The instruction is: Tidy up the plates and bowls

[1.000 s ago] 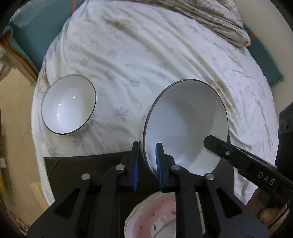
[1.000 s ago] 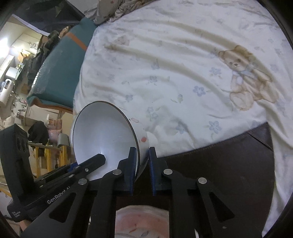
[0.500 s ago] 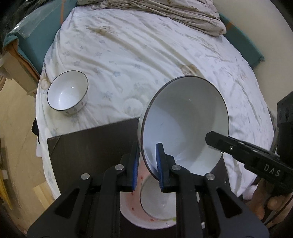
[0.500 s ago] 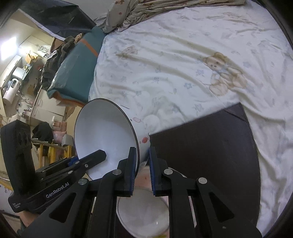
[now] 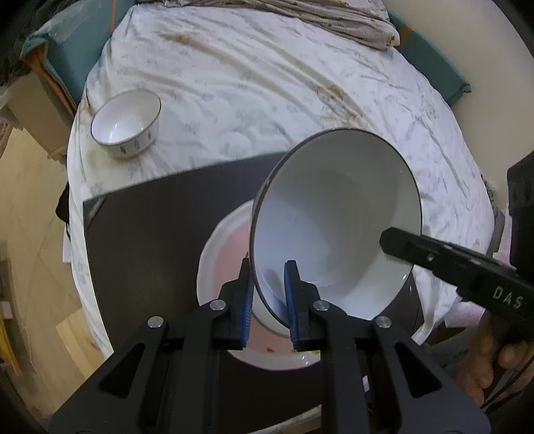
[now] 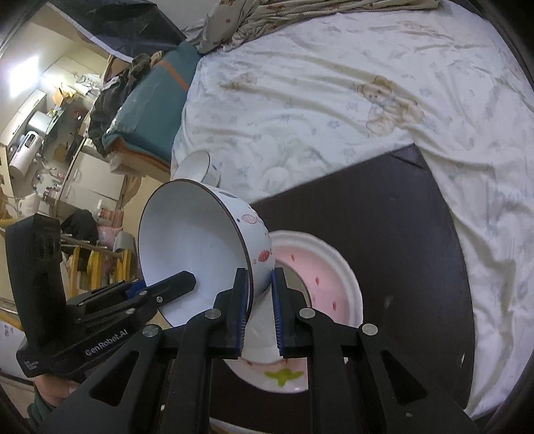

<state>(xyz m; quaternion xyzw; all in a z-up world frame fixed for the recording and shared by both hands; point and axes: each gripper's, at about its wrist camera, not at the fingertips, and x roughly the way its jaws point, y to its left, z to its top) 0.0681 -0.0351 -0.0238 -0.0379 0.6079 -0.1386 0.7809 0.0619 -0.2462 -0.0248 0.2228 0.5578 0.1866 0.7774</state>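
A large white bowl (image 5: 333, 227) with a dark rim is held tilted in the air by both grippers. My left gripper (image 5: 269, 300) is shut on its near rim. My right gripper (image 6: 260, 307) is shut on the opposite rim of the same bowl (image 6: 193, 253), which has balloon prints outside. Below it a pink plate (image 6: 320, 273) with strawberry print lies on a dark board (image 6: 383, 213), also seen in the left wrist view (image 5: 220, 267). A smaller white bowl (image 5: 125, 123) stands on the bed sheet at the far left, and shows in the right wrist view (image 6: 197, 167).
The dark board (image 5: 150, 217) lies on a bed with a white printed sheet (image 5: 267, 83). A crumpled blanket (image 5: 317, 16) lies at the head of the bed. The floor (image 5: 30, 233) drops off left of the bed. Cluttered furniture (image 6: 50, 117) stands beyond.
Both grippers have lifted the large bowl back and up from the sheet to above the board. The pink plate has come fully into view beneath it.
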